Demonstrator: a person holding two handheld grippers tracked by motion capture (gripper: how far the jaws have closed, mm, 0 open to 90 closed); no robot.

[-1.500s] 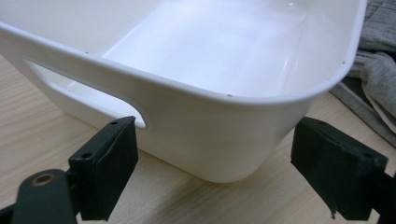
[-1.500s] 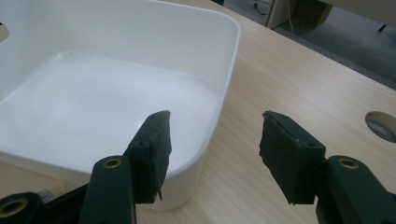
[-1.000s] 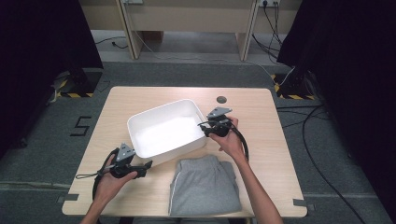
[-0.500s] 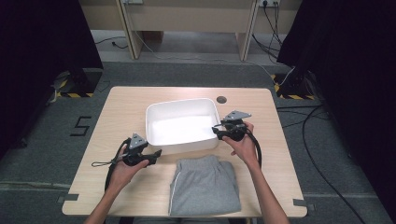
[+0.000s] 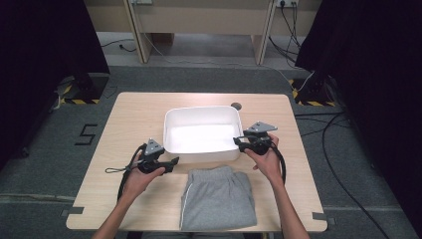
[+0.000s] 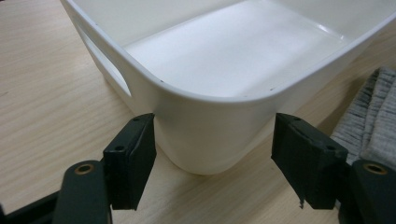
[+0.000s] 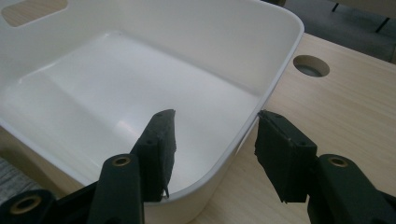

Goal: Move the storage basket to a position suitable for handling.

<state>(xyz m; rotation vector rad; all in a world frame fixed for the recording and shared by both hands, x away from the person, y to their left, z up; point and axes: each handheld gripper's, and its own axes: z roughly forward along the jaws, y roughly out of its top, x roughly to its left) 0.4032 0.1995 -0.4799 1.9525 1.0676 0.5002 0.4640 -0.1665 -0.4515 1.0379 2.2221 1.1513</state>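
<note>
A white plastic bin (image 5: pixel 201 137) sits empty in the middle of the table, squared to its edges. Grey folded shorts (image 5: pixel 216 199) lie just in front of it. My left gripper (image 5: pixel 173 162) is at the bin's near left corner. In the left gripper view its jaws (image 6: pixel 212 123) stand open on either side of that rounded corner (image 6: pixel 205 140), with the shorts (image 6: pixel 373 116) at the right. My right gripper (image 5: pixel 238 142) is at the bin's right wall, open (image 7: pixel 215 116). One jaw is inside the bin (image 7: pixel 116 70) and one outside, astride the rim.
A round cable hole (image 5: pixel 236 106) lies in the tabletop just behind the bin's far right corner, also visible in the right gripper view as the hole (image 7: pixel 311 65). Bare wooden table (image 5: pixel 134 114) extends on both sides. Cables trail on the floor at the right.
The bin has slid to the right and turned square to the table. Both hands and grippers moved right with it, the left one closing in on the near corner.
</note>
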